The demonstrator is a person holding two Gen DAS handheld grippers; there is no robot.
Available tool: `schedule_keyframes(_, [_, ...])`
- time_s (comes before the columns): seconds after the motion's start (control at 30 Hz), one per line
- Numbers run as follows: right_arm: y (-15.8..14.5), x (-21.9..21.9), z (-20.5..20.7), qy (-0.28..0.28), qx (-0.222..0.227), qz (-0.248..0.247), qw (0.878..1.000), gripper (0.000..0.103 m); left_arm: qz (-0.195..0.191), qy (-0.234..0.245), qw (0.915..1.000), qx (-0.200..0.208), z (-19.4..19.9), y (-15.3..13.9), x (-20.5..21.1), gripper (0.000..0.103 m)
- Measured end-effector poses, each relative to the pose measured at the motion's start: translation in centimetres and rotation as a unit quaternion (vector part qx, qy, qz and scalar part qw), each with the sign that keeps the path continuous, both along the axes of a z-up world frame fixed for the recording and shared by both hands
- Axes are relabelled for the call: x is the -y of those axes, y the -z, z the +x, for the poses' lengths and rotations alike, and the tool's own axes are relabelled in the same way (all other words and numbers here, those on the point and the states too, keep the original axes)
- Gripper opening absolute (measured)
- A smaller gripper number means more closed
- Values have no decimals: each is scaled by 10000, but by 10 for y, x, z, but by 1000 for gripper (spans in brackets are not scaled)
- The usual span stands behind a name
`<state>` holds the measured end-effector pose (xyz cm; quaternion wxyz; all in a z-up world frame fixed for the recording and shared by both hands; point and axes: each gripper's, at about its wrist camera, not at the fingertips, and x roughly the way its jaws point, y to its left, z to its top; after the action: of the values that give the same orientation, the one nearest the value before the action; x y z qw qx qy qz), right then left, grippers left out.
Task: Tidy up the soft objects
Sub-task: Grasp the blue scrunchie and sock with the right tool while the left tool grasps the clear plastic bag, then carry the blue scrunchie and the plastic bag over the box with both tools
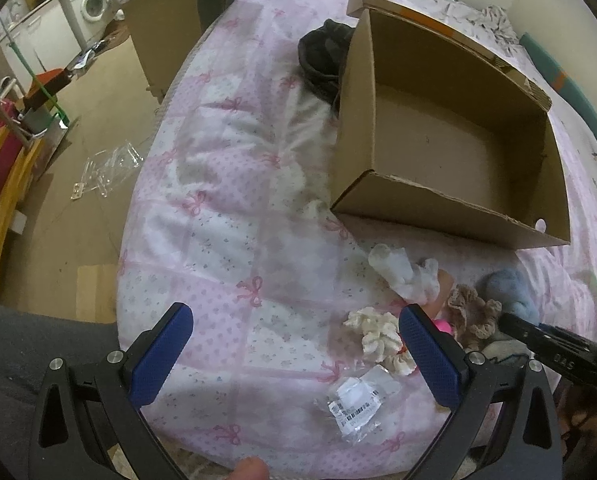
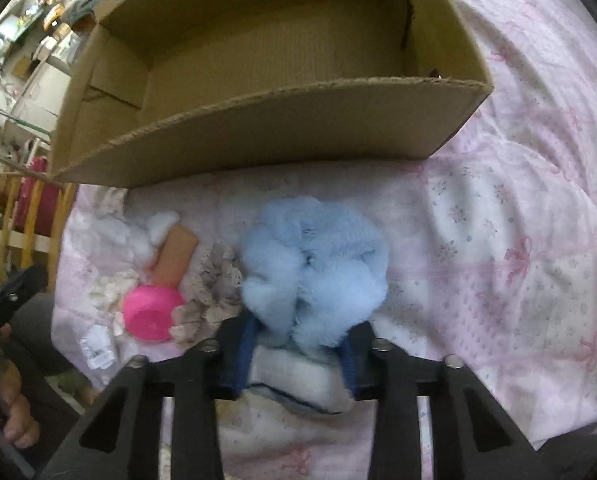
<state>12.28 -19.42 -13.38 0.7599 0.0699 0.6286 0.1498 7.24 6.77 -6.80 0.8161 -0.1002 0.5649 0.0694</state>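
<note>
Right claw point(image 2: 298, 344) around blue fluffy cloth point(image 2: 312, 264) — seemingly gripped — near cardboard box point(image 2: 258, 136)

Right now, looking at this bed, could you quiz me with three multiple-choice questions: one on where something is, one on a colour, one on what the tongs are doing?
1. Where do the small soft things lie relative to the cardboard box?
A. Inside it
B. On the bedspread just in front of its near wall
C. On the floor

2. What colour is the fluffy scrunchie between the right tongs?
A. Light blue
B. Black
C. Red

3. What state are the left tongs in?
A. Shut on the cream scrunchie
B. Shut on the plastic packet
C. Open, holding nothing

Answers:
1 B: the box's floor is bare and the pile sits on the pink bedspread before it.
2 A: its pile is pale blue.
3 C: the blue pads stand wide apart over the bedspread.
</note>
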Motion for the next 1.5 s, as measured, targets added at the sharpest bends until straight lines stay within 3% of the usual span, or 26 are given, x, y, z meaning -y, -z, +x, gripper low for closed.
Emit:
schedule_keyframes(0.13, [-10,9,-6,116,61,167,9998,27,-3,-25,10000,10,-1,0,-1,103])
schedule_keyframes(0.37, [-50,21,-21,264,712,366,9964,24,-118,77,9999,32,-6,0,2,103])
schedule_keyframes(0.47, [-60,22,-29,193,899,488,9946,24,-209,287,9990,-278,-9,12,10,101])
schedule_keyframes(0.57, [-67,23,-33,159,1018,586,9930,24,-481,402,9959,-649,-16,28,19,92])
schedule_keyframes(0.7, [-67,28,-30,255,1016,673,9922,24,-882,643,9901,-880,-23,42,36,87])
schedule_keyframes(0.83, [-64,27,-30,288,975,739,9921,24,-680,865,9888,-1008,-26,51,49,56])
schedule_keyframes(0.9, [-65,30,-31,278,975,775,9918,24,-692,902,9890,-950,-26,50,51,46])
schedule_keyframes(0.97, [-65,29,-31,270,969,807,9916,24,-767,948,9884,-910,-26,49,52,11])
schedule_keyframes(1.0, [-64,30,-31,254,954,825,9917,24,-792,950,9880,-929,-26,49,51,7])
schedule_keyframes(1.23, [-65,27,-32,190,958,905,9911,24,-826,911,9899,-705,-34,31,43,6])
schedule_keyframes(1.5, [-71,29,-39,126,1044,977,9897,24,-725,779,9942,-147,-61,-12,30,6])
